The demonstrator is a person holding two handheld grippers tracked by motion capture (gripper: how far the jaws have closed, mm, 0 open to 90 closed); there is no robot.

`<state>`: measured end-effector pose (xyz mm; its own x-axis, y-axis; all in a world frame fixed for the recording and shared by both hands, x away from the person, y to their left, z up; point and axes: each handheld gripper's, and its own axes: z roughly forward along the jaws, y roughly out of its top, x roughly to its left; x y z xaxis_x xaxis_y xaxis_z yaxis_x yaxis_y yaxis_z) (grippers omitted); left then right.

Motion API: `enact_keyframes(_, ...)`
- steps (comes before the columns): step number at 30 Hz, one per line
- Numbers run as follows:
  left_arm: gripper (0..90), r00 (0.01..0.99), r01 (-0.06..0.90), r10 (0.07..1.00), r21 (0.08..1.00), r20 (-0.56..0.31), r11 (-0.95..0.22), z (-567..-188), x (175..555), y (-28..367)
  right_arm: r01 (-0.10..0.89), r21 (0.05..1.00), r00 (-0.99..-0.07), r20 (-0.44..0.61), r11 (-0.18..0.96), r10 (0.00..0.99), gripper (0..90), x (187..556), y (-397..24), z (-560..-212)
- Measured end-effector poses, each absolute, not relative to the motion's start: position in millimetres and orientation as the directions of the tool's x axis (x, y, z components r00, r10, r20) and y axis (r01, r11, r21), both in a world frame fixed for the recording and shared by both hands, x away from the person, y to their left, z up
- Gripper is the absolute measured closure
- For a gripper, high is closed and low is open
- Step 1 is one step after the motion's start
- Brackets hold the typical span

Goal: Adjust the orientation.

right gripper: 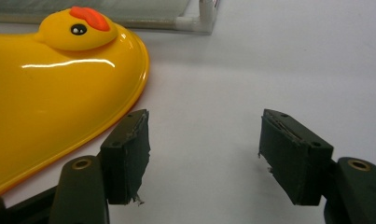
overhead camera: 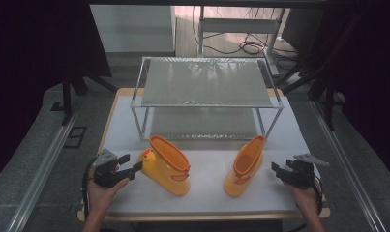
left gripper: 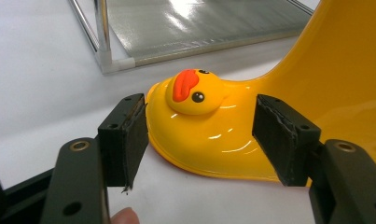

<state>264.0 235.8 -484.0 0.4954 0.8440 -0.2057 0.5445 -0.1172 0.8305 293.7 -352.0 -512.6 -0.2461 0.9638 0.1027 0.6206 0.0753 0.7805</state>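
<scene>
Two glossy yellow duck-faced rain boots stand on the white table top (overhead camera: 207,193) in the high view. The left boot (overhead camera: 169,166) points its toe left, toward my left gripper (overhead camera: 133,163). In the left gripper view that gripper (left gripper: 199,103) is open, and the boot's toe with the duck head (left gripper: 195,91) lies between its pads (left gripper: 129,135) with no visible squeeze. The right boot (overhead camera: 245,166) stands just left of my right gripper (overhead camera: 279,167). In the right gripper view this gripper (right gripper: 204,119) is open over bare table, with the boot's toe (right gripper: 59,79) beside its left jaw.
A metal-framed two-level shelf rack (overhead camera: 207,82) stands behind the boots, its lower level near table height (left gripper: 185,23). One rack foot (right gripper: 203,14) sits beyond the right boot's toe. Aluminium rails run along both table sides, and cables lie on the floor behind.
</scene>
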Motion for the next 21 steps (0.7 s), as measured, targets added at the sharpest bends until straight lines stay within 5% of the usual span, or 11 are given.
enact_keyframes(21,35.7,0.495,0.545,0.844,0.83,-0.206,-0.117,-484.4,264.9,236.5,0.62,0.779,-0.261,0.096,0.091,0.961,44.0,289.7,-350.9,-512.9)
